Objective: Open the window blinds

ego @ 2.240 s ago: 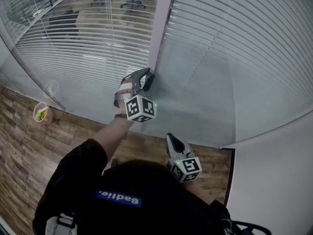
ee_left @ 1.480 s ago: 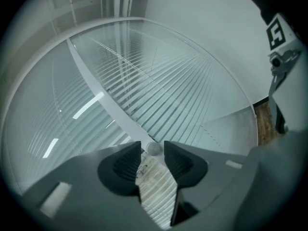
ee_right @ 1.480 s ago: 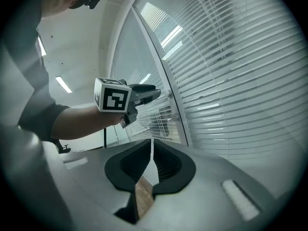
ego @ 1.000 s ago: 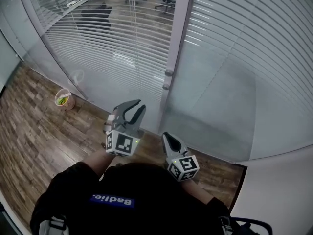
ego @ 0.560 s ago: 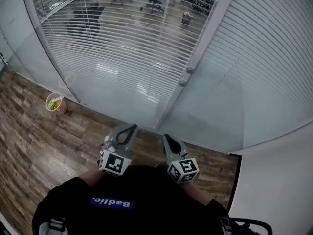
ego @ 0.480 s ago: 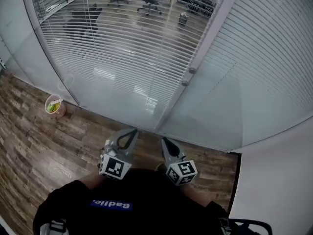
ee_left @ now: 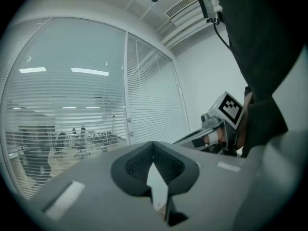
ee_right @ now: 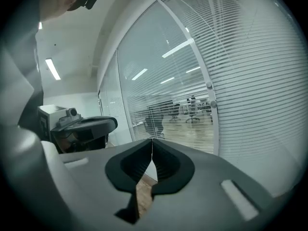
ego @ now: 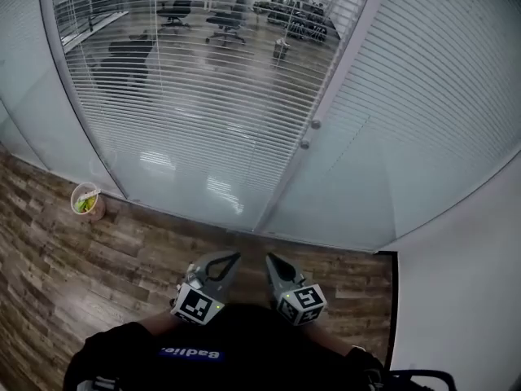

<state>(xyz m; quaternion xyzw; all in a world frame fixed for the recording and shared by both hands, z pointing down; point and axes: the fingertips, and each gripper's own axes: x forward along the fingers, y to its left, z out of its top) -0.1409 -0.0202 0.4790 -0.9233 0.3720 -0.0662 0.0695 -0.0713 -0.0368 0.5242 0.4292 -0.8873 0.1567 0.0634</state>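
The window blinds (ego: 203,112) on the left pane have their slats turned flat, and office chairs show through them. Blinds on the right pane (ego: 440,96) look closed and white. Two small knobs (ego: 309,134) sit on the post between the panes. My left gripper (ego: 234,256) and right gripper (ego: 270,259) are side by side close to my body, well short of the glass. Both are shut with nothing between the jaws. The left gripper view shows its pads (ee_left: 139,165) meeting, and the right gripper view shows its pads (ee_right: 166,165) meeting too.
A small bin (ego: 86,203) with green waste stands on the wooden floor (ego: 98,267) at the left by the glass. A white wall (ego: 464,300) closes the right side. Each gripper shows in the other's view, the right gripper (ee_left: 211,129) and the left gripper (ee_right: 84,126).
My left gripper left the knob on the post, drew back toward my body and went from open to shut. The right gripper drew back a little as well.
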